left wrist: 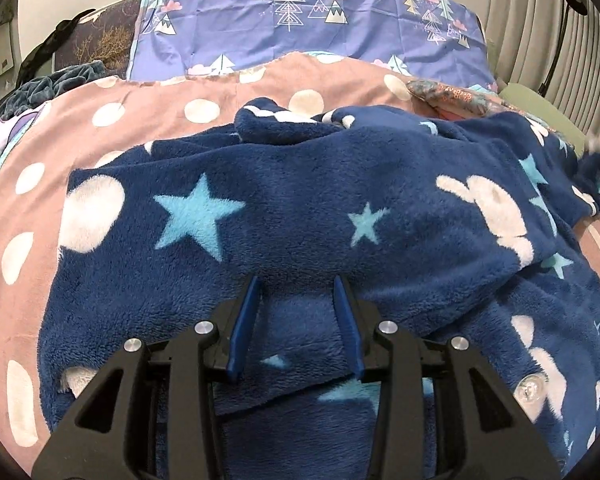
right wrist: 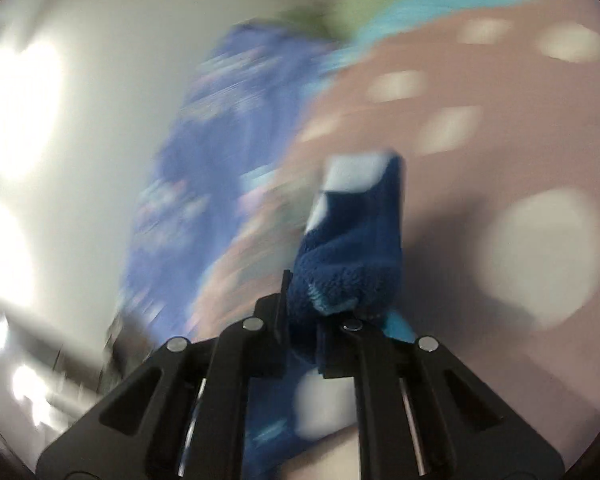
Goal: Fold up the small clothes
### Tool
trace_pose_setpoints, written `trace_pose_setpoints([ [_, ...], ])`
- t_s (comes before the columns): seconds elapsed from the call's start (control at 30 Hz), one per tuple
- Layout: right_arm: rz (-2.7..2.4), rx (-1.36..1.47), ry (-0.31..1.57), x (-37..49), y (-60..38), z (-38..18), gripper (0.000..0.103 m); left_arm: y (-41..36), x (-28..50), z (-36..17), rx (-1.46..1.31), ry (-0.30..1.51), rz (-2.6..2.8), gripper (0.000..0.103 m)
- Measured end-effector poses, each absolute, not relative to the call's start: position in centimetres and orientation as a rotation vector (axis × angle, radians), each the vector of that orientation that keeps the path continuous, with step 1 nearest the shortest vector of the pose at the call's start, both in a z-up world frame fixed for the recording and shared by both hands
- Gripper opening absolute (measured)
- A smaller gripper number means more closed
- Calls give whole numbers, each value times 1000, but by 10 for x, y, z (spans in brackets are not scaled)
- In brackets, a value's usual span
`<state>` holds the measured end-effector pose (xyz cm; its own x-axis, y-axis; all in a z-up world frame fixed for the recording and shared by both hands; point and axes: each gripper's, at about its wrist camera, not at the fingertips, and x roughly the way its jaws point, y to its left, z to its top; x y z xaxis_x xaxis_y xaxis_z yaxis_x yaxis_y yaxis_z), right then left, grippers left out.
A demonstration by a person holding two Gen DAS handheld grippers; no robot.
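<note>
Pink dotted bed cover [left wrist: 148, 120] under blue star fleece garment [left wrist: 300, 208], left gripper [left wrist: 296, 292] fingers partly apart over it, right gripper [right wrist: 304, 312] fingers pinching a fleece fold [right wrist: 352, 248].

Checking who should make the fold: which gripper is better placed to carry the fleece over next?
Right. The right gripper is shut on a bunch of the navy fleece garment. The left gripper rests on the fleece, fabric between its fingers; whether they pinch it is unclear.
</note>
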<state>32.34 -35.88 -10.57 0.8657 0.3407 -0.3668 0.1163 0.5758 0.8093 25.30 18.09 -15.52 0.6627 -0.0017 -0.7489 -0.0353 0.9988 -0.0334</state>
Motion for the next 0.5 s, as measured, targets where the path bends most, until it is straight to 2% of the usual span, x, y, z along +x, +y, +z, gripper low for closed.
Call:
trace_pose_setpoints([
  [0.1, 439, 766, 499, 310, -256, -59, 9, 181, 252, -155, -44, 844, 20, 40],
  [0.2, 668, 611, 538, 298, -159, -49, 9, 182, 252, -155, -50, 840, 16, 40],
  [0.37, 688, 378, 730, 297, -60, -106, 9, 190, 249, -153, -108, 824, -25, 41],
  [0.5, 681, 338, 825, 294, -51, -150, 11, 196, 245, -144, -185, 793, -124, 51],
])
